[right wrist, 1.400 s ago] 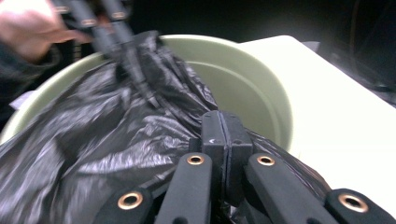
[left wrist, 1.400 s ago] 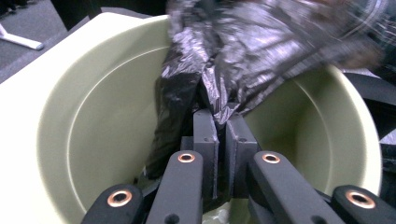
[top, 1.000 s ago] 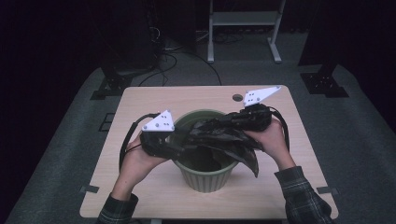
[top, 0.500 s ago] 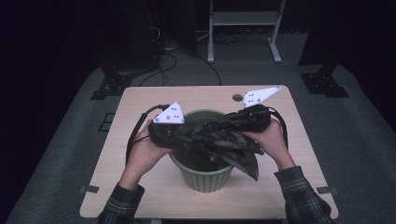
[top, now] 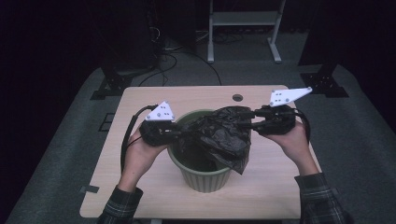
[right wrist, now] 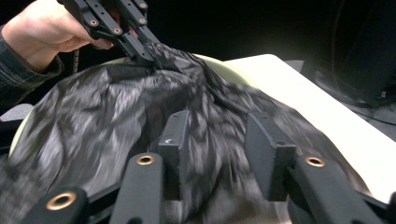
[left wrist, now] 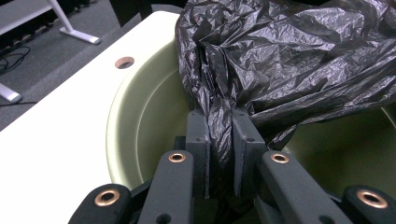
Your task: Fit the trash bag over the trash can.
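A pale green bin (top: pixel 205 179) stands mid-table with a crumpled black plastic bag (top: pixel 224 135) draped over its right half. My left gripper (top: pixel 187 133) reaches in from the bin's left. In the left gripper view its jaws have just been closing and now pinch a fold of the bag (left wrist: pixel 289 60), so the left gripper (left wrist: pixel 220 140) is shut on it above the bin's inner wall (left wrist: pixel 140 107). My right gripper (top: pixel 245 121) is at the bag's right side. Its jaws have just been opening, and the right gripper (right wrist: pixel 219 135) stands open with blurred bag (right wrist: pixel 93 107) between the pads.
The light wooden table (top: pixel 140 196) has a round cable hole (top: pixel 237 98) behind the bin. Bare tabletop lies on both sides of the bin. A white metal stand (top: pixel 243 18) and cables (top: pixel 163 51) are on the dark floor beyond the far edge.
The left gripper has closed on the bag at the bin's left. The right hand has drawn to the right and its jaws have parted. The bag now bunches toward the right.
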The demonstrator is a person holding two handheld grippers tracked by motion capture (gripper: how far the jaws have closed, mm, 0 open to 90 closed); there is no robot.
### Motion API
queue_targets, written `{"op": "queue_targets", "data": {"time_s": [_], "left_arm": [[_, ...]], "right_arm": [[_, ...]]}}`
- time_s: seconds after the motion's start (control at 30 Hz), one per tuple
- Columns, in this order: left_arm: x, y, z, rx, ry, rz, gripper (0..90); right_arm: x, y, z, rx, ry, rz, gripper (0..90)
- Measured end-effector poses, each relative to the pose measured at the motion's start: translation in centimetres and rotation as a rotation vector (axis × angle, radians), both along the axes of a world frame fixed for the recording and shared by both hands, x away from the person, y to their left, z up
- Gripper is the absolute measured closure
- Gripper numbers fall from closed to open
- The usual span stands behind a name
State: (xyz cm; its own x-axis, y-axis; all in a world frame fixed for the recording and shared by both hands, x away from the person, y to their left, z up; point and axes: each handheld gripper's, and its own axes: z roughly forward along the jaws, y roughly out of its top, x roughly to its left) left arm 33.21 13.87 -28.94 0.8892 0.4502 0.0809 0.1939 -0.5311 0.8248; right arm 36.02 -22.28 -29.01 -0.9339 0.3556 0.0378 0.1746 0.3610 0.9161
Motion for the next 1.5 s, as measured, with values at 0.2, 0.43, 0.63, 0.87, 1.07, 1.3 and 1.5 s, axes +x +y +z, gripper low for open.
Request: {"op": "queue_targets", "data": {"time_s": [0.2, 0.43, 0.63, 0.87, 1.07, 1.3, 1.5], "left_arm": [[-0.3, 0.3, -0.4, -0.005, 0.008, 0.003, 79.2], [-0.5, 0.4, -0.6, -0.011, 0.013, 0.000, 79.2], [-0.5, -0.1, -0.5, 0.014, 0.003, -0.015, 79.2], [-0.6, -1.6, -0.6, 0.069, -0.014, -0.041, 79.3], [-0.8, -2.8, -0.7, 0.102, -0.023, -0.085, 79.0], [-0.8, -2.8, -1.2, 0.085, -0.030, -0.089, 58.8], [-0.9, -1.6, -0.2, 0.006, -0.050, -0.074, 49.7]], "right_arm": [[0.0, -1.3, -0.8, 0.012, 0.024, -0.018, 51.2], [0.4, 0.2, -2.1, -0.036, 0.040, -0.025, 77.2], [0.5, 0.3, -1.7, 0.007, 0.046, 0.003, 90.0], [0.6, 2.0, -0.2, 0.047, 0.016, 0.052, 90.0], [1.1, 4.8, 0.6, 0.043, 0.008, 0.089, 90.0], [1.4, 7.2, 0.0, -0.031, 0.013, 0.103, 90.0], [1.5, 6.9, -0.3, -0.031, 0.020, 0.104, 90.0]]}}
